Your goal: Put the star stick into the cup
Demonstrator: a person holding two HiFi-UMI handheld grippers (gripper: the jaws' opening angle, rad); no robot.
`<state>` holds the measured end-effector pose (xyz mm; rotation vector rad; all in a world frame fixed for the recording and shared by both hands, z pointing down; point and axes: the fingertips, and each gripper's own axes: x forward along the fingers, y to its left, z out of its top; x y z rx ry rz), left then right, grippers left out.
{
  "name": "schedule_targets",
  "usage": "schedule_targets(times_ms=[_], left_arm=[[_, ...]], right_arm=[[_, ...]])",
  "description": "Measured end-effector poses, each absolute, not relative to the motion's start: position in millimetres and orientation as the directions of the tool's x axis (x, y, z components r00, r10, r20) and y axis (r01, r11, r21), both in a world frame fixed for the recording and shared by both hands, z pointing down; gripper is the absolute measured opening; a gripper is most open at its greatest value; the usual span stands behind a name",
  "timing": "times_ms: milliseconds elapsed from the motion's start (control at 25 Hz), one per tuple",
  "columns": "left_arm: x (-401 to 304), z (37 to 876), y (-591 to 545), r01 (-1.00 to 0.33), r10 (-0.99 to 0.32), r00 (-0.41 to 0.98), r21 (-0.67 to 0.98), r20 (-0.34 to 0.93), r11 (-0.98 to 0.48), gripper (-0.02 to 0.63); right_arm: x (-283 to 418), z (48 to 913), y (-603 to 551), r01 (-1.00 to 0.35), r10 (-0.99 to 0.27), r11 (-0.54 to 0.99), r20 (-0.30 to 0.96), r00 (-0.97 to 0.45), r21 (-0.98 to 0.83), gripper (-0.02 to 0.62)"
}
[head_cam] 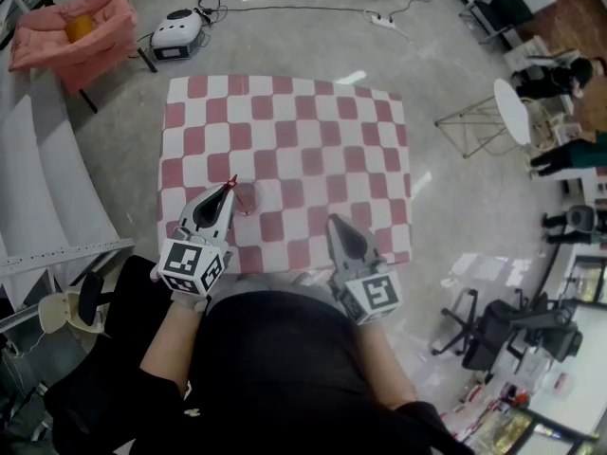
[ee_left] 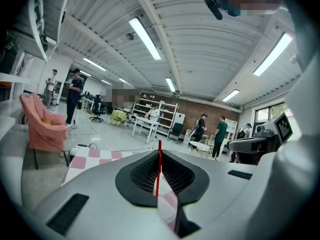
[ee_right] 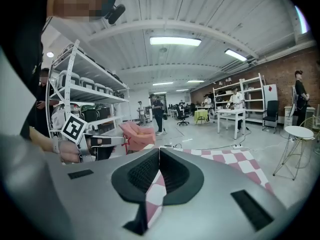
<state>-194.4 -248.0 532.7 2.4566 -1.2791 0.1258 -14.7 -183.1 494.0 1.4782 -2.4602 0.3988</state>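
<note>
Your left gripper (head_cam: pixel 221 206) is pinching the star stick (head_cam: pixel 231 184). In the left gripper view the thin red shaft (ee_left: pixel 159 168) stands upright in the narrow seam between the two dark pads, and its top rises past the jaw tips. The jaws are pressed onto it from both sides.

From your head view the stick's red end pokes out beyond the gripper's nose, over the near left part of the table (head_cam: pixel 379 121). It is just beside the left rim of the cup (head_cam: pixel 249 200). The cup is clear and faint against the checked cloth (head_cam: pixel 285 131). It stands in the near half of the table, left of the middle and well in from the left edge. I cannot tell whether anything is in it, and the stick is not inside it.

Your right gripper (head_cam: pixel 335 224) hovers at the near edge, right of the middle and well apart from the cup. Its jaws are pressed together with nothing between them; in the right gripper view only the cloth shows below the closed pads (ee_right: pixel 150 171).

Off the table's far left corner, a pink chair (head_cam: pixel 47 41) on the floor holds an orange thing (head_cam: pixel 80 27).
</note>
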Motion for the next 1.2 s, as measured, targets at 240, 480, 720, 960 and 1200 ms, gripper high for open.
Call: schedule_targets(times_ms=[240, 480, 720, 960, 1200], left_arm=[[-194.6, 553.1, -251.9, -0.815, -0.765, 0.574, 0.288, 0.290, -0.502, 0.054], [-197.1, 560.8, -256.4, -0.825, -0.770, 0.561, 0.282, 0.303, -0.490, 0.054], [-199.5, 568.3, -261.9, -0.836, -0.772, 0.546, 0.267, 0.324, -0.479, 0.056], [-199.4, 573.8, -264.6, -0.842, -0.767, 0.539, 0.248, 0.349, -0.479, 0.118], [-202.0, 575.8, -260.5, -0.855, -0.773, 0.518, 0.240, 0.367, -0.459, 0.181]], right_arm=[[-11.3, 499.8, -181.6, -0.894, -0.821, 0.436, 0.362, -0.442, -0.103, 0.018], [-9.4, 502.1, -182.4, -0.897, -0.823, 0.432, 0.366, -0.435, -0.095, 0.017], [-8.9, 502.0, -183.8, -0.898, -0.823, 0.431, 0.369, -0.431, -0.088, 0.018], [-6.4, 501.0, -183.5, -0.900, -0.826, 0.427, 0.369, -0.427, -0.086, 0.018], [-4.3, 499.2, -179.5, -0.896, -0.825, 0.436, 0.362, -0.435, -0.084, 0.018]])
